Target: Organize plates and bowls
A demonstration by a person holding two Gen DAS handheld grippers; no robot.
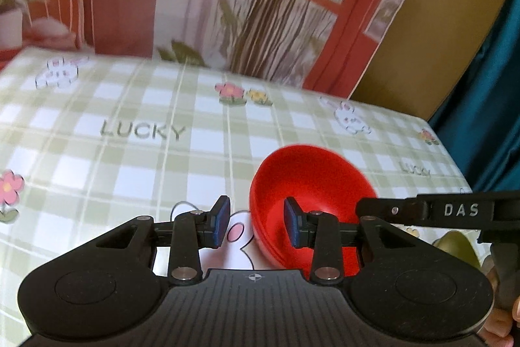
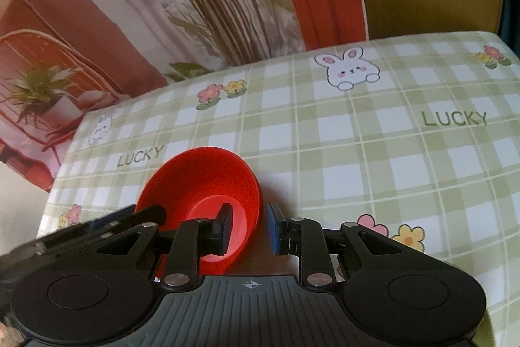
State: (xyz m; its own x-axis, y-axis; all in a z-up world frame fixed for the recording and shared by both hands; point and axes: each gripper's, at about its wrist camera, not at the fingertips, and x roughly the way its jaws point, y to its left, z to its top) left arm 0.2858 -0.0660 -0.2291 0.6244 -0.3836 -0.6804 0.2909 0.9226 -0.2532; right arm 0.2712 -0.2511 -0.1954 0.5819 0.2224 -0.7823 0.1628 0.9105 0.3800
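Note:
A red bowl [image 1: 318, 191] is tilted over the green checked tablecloth [image 1: 130, 158]. My left gripper [image 1: 256, 223] straddles its left rim, one finger inside and one outside. A gap shows on both sides of the wall, so it is open. In the right wrist view the same red bowl [image 2: 201, 194] has its right rim between the pads of my right gripper [image 2: 250, 226], which is shut on it. The right gripper's arm [image 1: 455, 210] reaches the bowl's far rim. The blurred left gripper's arm [image 2: 97, 226] touches the bowl's left rim.
A printed backdrop [image 1: 260, 5] with plants and a red frame hangs behind the table. The table's right edge [image 1: 455, 165] borders teal fabric [image 1: 494, 106]. An olive-green rounded object [image 1: 455, 244] peeks out beneath the right arm, with a hand [image 1: 500, 324] below it.

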